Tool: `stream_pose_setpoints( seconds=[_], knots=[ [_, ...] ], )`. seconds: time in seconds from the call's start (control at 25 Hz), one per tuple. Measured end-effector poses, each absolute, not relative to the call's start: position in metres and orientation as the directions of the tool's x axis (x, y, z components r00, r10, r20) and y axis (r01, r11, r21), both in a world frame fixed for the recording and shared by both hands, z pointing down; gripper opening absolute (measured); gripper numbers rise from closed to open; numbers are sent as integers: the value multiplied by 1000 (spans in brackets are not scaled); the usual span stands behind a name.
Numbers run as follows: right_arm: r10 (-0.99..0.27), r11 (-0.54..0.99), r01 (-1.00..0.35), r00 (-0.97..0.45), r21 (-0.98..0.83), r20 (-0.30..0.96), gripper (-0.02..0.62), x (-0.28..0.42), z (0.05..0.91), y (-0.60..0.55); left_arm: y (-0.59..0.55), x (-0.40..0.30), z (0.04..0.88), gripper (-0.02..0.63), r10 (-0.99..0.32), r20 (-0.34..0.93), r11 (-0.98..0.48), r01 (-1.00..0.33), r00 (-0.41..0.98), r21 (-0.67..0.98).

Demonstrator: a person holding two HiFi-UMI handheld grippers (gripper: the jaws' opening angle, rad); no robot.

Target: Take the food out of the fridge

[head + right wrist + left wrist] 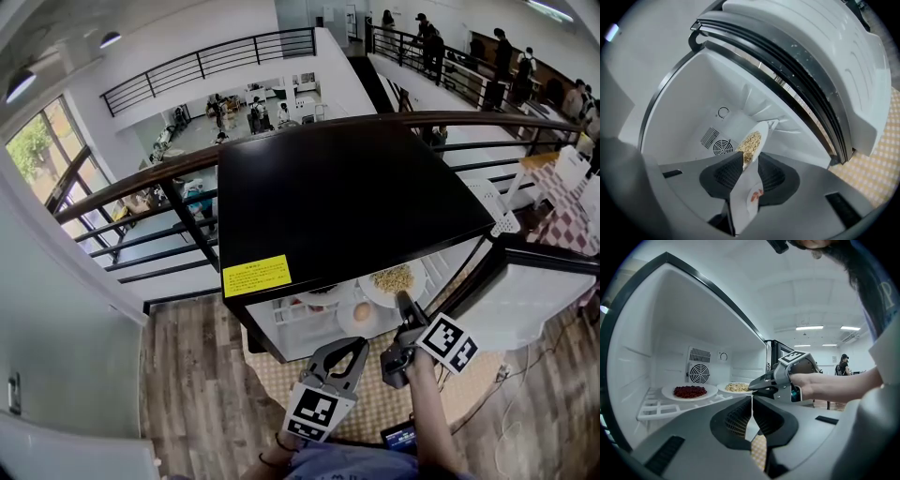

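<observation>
Right gripper view: plate edge apparently pinched in hand-held gripper.

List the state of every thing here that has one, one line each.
Black-topped white fridge: door open.
Left gripper: shut, empty, outside the fridge.
Right gripper: shut on the rim of the white plate of beige grains.
That plate: inside the fridge, rim gripped.
White plate of red food: resting on the shelf, untouched.
</observation>
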State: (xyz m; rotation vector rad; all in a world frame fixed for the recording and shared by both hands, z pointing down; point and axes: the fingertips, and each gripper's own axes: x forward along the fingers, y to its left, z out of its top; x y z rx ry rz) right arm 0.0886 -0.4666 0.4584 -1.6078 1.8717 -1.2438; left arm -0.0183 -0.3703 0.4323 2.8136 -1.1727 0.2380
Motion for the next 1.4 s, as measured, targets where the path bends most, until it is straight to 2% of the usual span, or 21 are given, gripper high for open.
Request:
stream_pose_setpoints(
  seconds=[0.36, 0.52, 0.8, 1.2, 1.4],
  knots=[
    [-930, -32, -463, -312, -886, 197, 77, 99, 464, -441, -369, -11, 433, 29, -659, 170, -733, -676, 733, 76],
    [-927, -24, -427, -328, -904, 179, 69, 103, 465, -432, -366, 1, 447, 131, -602, 220, -768, -632, 768, 104],
    [-919, -13, -343, -367, -939, 147, 58, 106, 469, -419, -372, 21, 470, 236, -485, 212, -784, -529, 848, 326],
    [-914, -5, -348, -378, -938, 145, 58, 105, 470, -415, -409, 23, 466, 258, -435, 82, -724, -403, 897, 560],
    [-910, -1, -357, -387, -934, 149, 58, 103, 470, -413, -425, 19, 460, 264, -453, 49, -701, -390, 890, 597]
  ],
)
